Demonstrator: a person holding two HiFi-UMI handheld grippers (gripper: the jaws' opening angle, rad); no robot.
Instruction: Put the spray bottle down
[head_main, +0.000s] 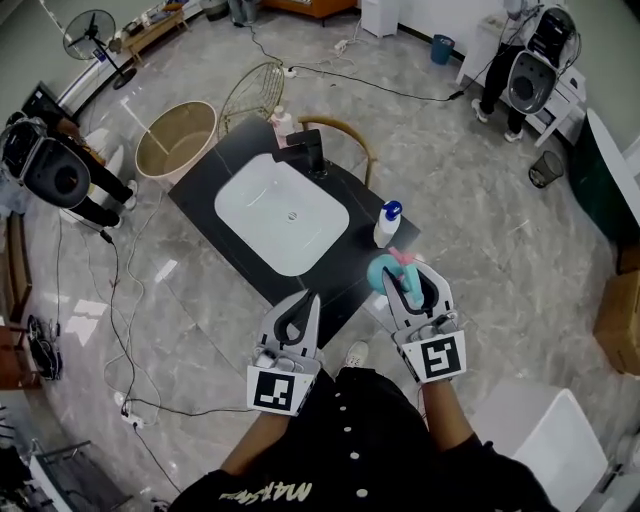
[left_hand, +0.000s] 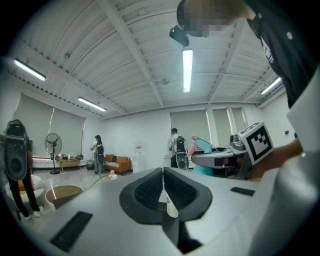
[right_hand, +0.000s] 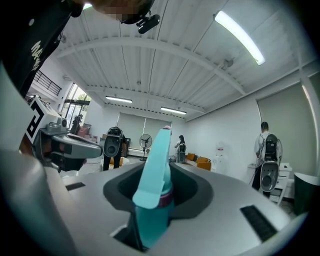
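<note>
- Spray bottle (head_main: 384, 270) sits clamped in your right tongs (head_main: 408, 284), right of the sink (head_main: 282, 213), near the table (head_main: 212, 182) edge.
- Left tongs (head_main: 297, 312) are pinched together, empty.
- Lower the spray bottle upright onto bare table beside the sink, clear of the white bottle (head_main: 387, 224), then release.

The floor (head_main: 470, 200) is glossy grey marble tile, crossed by loose black cables (head_main: 390, 92). A black table (head_main: 205, 195) with a white sink (head_main: 282, 215) set into it stands in the middle. A round beige tub (head_main: 175, 140) and a gold wire chair (head_main: 250, 75) sit just beside its far edge. A standing fan (head_main: 90, 35) is near the curved wall. The white ceiling (left_hand: 125, 60) is ribbed with beams and lit by long strip lights (left_hand: 187, 70). Blinds cover the big windows (left_hand: 192, 125), and an orange sofa (left_hand: 118, 163) stands by the white far wall
</note>
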